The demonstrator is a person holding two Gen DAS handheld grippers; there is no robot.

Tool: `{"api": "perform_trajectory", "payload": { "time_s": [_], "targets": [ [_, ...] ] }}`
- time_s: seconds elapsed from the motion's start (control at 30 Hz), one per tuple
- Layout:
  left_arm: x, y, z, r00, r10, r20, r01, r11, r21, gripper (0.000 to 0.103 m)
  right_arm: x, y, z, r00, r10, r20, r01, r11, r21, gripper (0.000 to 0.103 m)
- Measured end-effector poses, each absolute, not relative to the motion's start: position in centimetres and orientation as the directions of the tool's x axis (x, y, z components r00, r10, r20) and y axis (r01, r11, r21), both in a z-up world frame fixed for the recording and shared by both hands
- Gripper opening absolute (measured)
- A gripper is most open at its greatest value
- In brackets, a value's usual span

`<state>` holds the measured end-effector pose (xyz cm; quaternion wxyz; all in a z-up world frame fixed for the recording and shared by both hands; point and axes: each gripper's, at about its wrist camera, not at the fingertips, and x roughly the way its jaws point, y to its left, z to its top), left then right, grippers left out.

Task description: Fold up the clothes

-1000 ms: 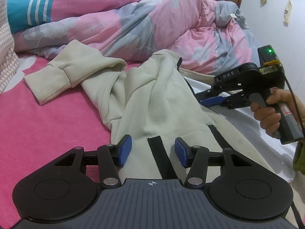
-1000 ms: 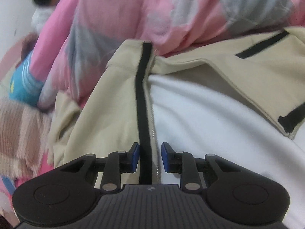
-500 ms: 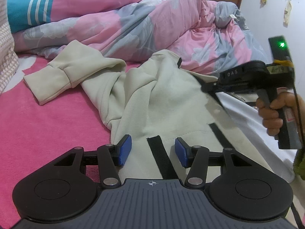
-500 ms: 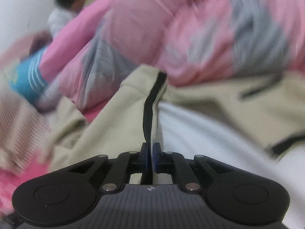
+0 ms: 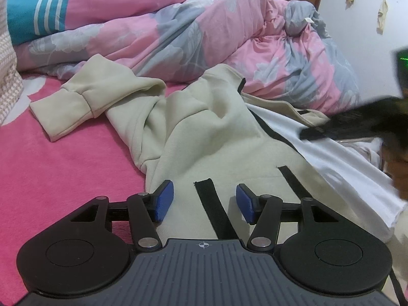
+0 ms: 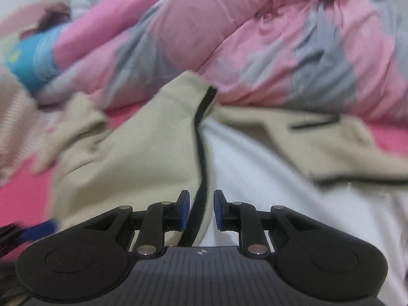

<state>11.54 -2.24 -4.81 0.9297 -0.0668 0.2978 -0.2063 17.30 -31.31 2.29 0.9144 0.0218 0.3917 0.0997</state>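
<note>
Straddling the jacket (image 5: 204, 132), both fingers gape; only the left view shows its cuff (image 5: 61, 109).

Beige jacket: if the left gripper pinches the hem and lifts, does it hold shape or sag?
Likely sags: the jacket lies creased, its sleeve bunched. The thick fabric probably feels heavyish. The left gripper is open over a black strip, likely an easy pinch.

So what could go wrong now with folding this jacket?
The right claw is open around the black zipper edge; closing badly could catch only the trim. The left claw is open too, so the jacket is unheld and may bunch. The sleeve lies crumpled aside.
</note>
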Motion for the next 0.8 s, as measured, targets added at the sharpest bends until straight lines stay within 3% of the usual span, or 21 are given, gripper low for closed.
{"api": "perform_trajectory", "payload": {
  "time_s": [0.13, 0.37, 0.73, 0.8],
  "targets": [
    [11.6, -2.2, -4.8, 0.738, -0.425, -0.525, 0.343, 0.905, -0.251, 0.055, 12.6, -30.9, 2.1, 0.648, 0.259, -0.716, -0.226, 0.963, 0.145, 0.020],
    [11.6, -2.2, -4.8, 0.738, -0.427, -0.523, 0.342, 0.904, -0.255, 0.055, 11.7, -34.5, -1.2, 0.547, 0.395, -0.738, -0.035, 0.892, 0.451, 0.021],
    [11.5, -2.1, -4.8, 0.738, -0.427, -0.523, 0.342, 0.904, -0.256, 0.055, 10.8, -33.2, -0.5, 0.603, 0.344, -0.720, -0.030, 0.912, 0.410, 0.022],
    [11.5, -2.1, -4.8, 0.738, -0.428, -0.522, 0.343, 0.904, -0.257, 0.055, 11.8, -34.4, -0.6, 0.635, 0.348, -0.689, 0.020, 0.885, 0.466, 0.022]
  ]
}}
